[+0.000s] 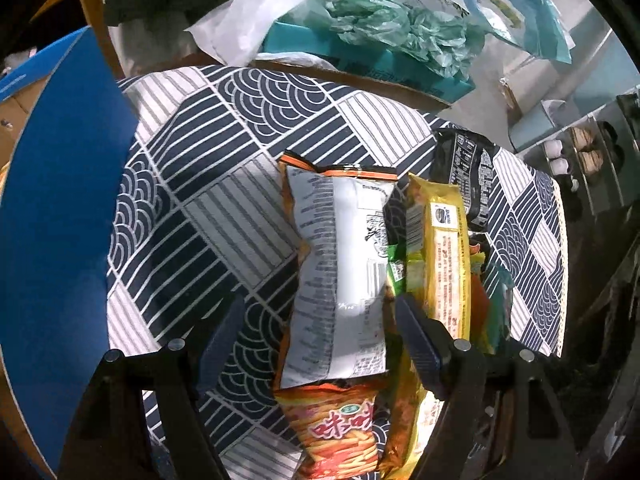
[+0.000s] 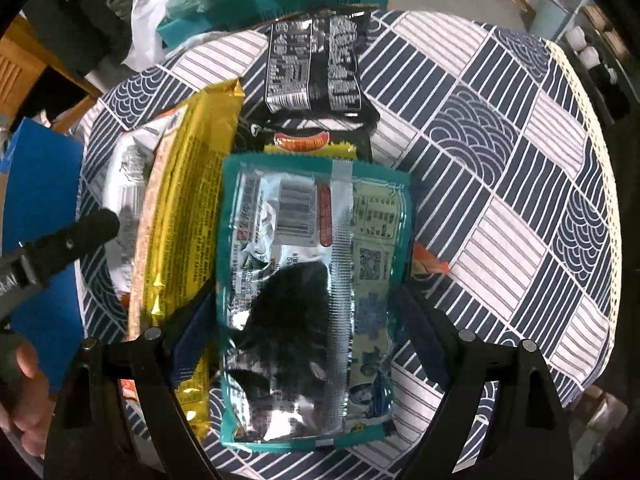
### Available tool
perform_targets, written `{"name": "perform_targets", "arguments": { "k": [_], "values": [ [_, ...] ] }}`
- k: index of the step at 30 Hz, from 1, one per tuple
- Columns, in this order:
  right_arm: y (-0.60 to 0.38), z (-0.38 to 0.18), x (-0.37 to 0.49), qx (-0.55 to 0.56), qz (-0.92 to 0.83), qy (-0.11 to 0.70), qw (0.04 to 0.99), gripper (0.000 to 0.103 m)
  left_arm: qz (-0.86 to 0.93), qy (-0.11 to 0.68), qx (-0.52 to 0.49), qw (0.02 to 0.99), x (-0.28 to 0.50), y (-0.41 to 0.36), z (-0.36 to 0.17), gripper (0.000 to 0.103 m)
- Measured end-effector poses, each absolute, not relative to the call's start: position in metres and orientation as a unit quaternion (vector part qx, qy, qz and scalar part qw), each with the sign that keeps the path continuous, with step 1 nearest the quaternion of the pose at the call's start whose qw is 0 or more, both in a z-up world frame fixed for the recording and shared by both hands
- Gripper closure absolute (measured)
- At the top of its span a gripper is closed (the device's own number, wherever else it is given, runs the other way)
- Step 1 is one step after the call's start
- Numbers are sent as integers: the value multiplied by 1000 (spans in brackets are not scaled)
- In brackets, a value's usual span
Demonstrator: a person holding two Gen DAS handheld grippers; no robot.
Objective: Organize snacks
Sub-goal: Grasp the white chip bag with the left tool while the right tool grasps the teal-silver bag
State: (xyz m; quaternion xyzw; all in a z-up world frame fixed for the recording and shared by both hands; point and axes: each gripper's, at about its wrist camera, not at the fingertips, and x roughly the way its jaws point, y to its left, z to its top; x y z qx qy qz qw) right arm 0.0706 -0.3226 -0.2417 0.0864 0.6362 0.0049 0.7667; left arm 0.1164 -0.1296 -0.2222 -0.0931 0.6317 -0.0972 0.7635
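Several snack packets lie together on a round table with a navy-and-white patterned cloth. In the left wrist view my left gripper is open, its fingers either side of an orange-edged white-backed chip bag; a yellow packet and a black packet lie to its right. In the right wrist view my right gripper is open around a teal-and-silver packet lying on the pile. The yellow packet is left of it, the black packet beyond. The other gripper's finger shows at the left.
A blue board stands at the table's left edge. Behind the table are a teal box, green and white plastic bags and shelves at the right. The cloth's right half is bare of packets.
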Motion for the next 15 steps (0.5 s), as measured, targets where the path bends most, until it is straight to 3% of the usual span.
{"name": "perform_targets", "arguments": {
  "k": [1, 8, 11, 13, 14, 15],
  "values": [
    [-323, -243, 71, 84, 6, 636, 767, 16, -96, 632, -92, 764, 117, -131, -223, 24],
    [-323, -236, 72, 77, 19, 632, 771, 45, -95, 648, -103, 749, 124, -137, -239, 24],
    [-323, -233, 71, 74, 24, 627, 775, 48, -104, 646, -104, 749, 123, -139, -240, 24],
    [-323, -232, 73, 71, 27, 626, 776, 54, -108, 645, -101, 750, 122, -141, -240, 36],
    [-324, -231, 71, 69, 26, 624, 778, 55, -113, 645, -101, 749, 122, -141, -240, 53],
    [-325, -230, 71, 71, 27, 624, 778, 55, -118, 648, -100, 746, 122, -142, -241, 55]
  ]
}}
